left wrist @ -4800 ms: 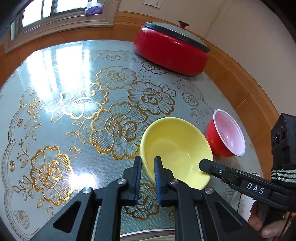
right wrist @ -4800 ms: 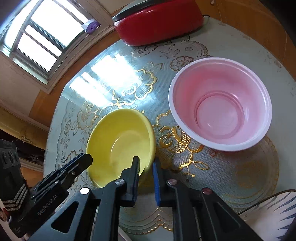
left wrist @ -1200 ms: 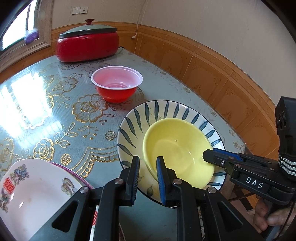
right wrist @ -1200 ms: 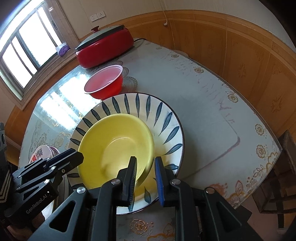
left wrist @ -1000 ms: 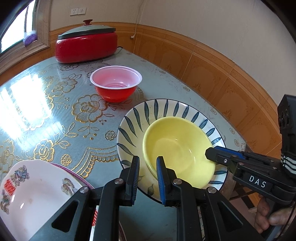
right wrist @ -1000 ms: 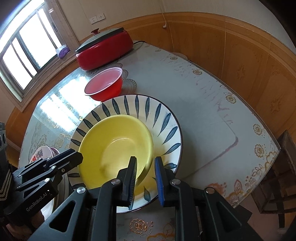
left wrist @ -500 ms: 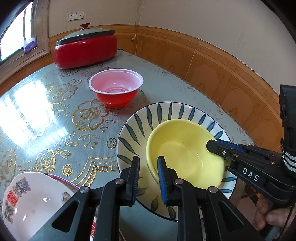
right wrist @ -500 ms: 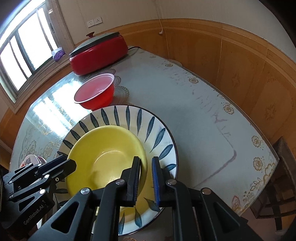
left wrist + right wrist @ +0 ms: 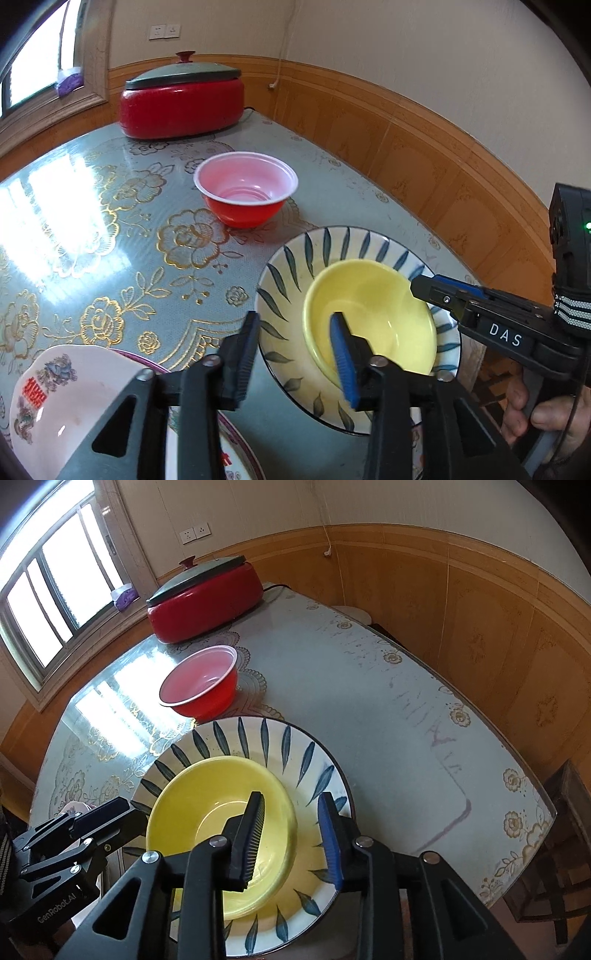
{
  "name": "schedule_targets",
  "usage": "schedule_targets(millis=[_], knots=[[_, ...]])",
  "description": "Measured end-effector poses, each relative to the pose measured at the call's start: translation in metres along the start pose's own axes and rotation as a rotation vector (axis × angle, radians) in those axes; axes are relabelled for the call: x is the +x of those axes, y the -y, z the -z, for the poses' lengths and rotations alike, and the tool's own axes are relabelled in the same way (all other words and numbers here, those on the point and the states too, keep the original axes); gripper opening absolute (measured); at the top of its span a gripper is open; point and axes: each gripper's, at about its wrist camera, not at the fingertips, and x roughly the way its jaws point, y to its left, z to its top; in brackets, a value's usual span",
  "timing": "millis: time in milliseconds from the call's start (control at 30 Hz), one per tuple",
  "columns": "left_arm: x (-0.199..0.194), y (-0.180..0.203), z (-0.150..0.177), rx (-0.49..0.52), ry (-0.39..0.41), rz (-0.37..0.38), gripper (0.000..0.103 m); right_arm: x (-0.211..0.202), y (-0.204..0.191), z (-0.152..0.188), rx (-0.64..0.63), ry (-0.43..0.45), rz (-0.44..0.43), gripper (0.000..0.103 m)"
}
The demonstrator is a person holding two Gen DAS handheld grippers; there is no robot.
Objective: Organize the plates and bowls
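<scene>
Bowl, yellow bowl (image 9: 369,317), sits inside the leaf-pattern plate (image 9: 295,273) on the table (image 9: 110,206), offset toward the plate's 4 o'clock in the left wrist view. Red bowl (image 9: 245,194) stands apart at the plate's 11 o'clock, red cooker (image 9: 181,101) further back at 11. Floral plate (image 9: 70,402) at 8 o'clock, near table edge. Nothing blocks the yellow bowl. Left gripper (image 9: 295,354) straddles the bowl's near rim: one finger outside over the plate, blue-padded one inside; jaws just opened, pads off the rim. Right gripper (image 9: 291,840) same on the opposite rim, jaws just opened, rim between, released. A hand (image 9: 543,410) holds the right gripper's handle.
</scene>
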Motion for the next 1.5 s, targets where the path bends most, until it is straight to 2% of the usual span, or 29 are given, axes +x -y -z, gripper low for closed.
schedule_targets(millis=[100, 167, 300, 533, 767, 867, 1000, 1100, 1200, 1333, 1500], knots=[[-0.004, -0.005, -0.006, -0.043, 0.011, 0.003, 0.046, 0.0, 0.001, -0.008, -0.015, -0.013, -0.047, 0.031], [-0.004, -0.008, -0.01, -0.058, 0.023, -0.031, 0.048, 0.002, 0.001, -0.013, -0.033, -0.024, -0.073, 0.031], [0.001, -0.016, -0.019, -0.123, 0.013, -0.051, 0.054, 0.005, 0.003, -0.024, -0.046, -0.043, -0.119, 0.031], [0.012, -0.014, -0.035, -0.161, 0.007, -0.099, 0.056, 0.013, 0.008, -0.048, -0.07, -0.069, -0.181, 0.031], [0.027, -0.025, -0.052, -0.23, -0.013, -0.12, 0.056, 0.039, 0.006, -0.079, -0.046, -0.139, -0.325, 0.031], [0.031, -0.035, -0.062, -0.275, -0.005, -0.122, 0.064, 0.055, 0.001, -0.095, -0.032, -0.172, -0.37, 0.031], [0.036, -0.048, -0.073, -0.311, 0.007, -0.15, 0.064, 0.077, -0.006, -0.118, -0.003, -0.204, -0.412, 0.031], [0.045, -0.058, -0.082, -0.348, -0.008, -0.168, 0.065, 0.094, -0.01, -0.133, 0.02, -0.226, -0.422, 0.031], [0.053, -0.063, -0.09, -0.342, -0.007, -0.174, 0.065, 0.11, -0.016, -0.146, 0.008, -0.237, -0.419, 0.031], [0.065, -0.072, -0.099, -0.363, -0.03, -0.176, 0.063, 0.133, -0.02, -0.151, 0.012, -0.279, -0.403, 0.031], [0.082, -0.088, -0.109, -0.402, -0.049, -0.184, 0.063, 0.149, -0.022, -0.152, 0.006, -0.29, -0.389, 0.03]])
